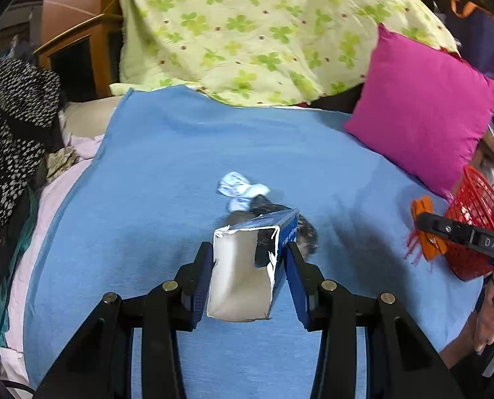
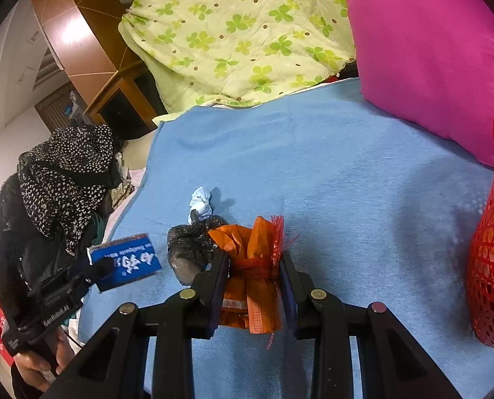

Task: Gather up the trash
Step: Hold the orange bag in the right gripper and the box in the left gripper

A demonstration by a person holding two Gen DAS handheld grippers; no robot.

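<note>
A torn box point(image 1: 247, 266) is clamped between the fingers of the left gripper point(image 1: 248, 266), its open, ragged end turned toward the camera and its long axis running forward along the fingers; it is held clear of the blue blanket point(image 1: 180, 153) that covers the bed. An orange wrapper point(image 2: 251, 276), bundled with a scrap of red netting, is clamped between the fingers of the right gripper point(image 2: 253, 276), its long axis likewise lying along the fingers. The red basket point(image 2: 489, 266) is taken to be the place for the trash — it stands at the blanket's edge, just beside the right gripper on its right, below the pink cushion point(image 2: 429, 50). From the basket, the orange wrapper is near; the box is farther off, on the far side of the right gripper. Two pieces are left on the blanket away from the basket: a dark plastic bag point(image 2: 190, 249), lying just beyond both grippers, and a crumpled white tissue point(image 2: 200, 201) touching its far end. The right hand is judged the nearer to the basket, so the wrapper would be expected to be dropped first — the box would have to be carried across to follow it.
</note>
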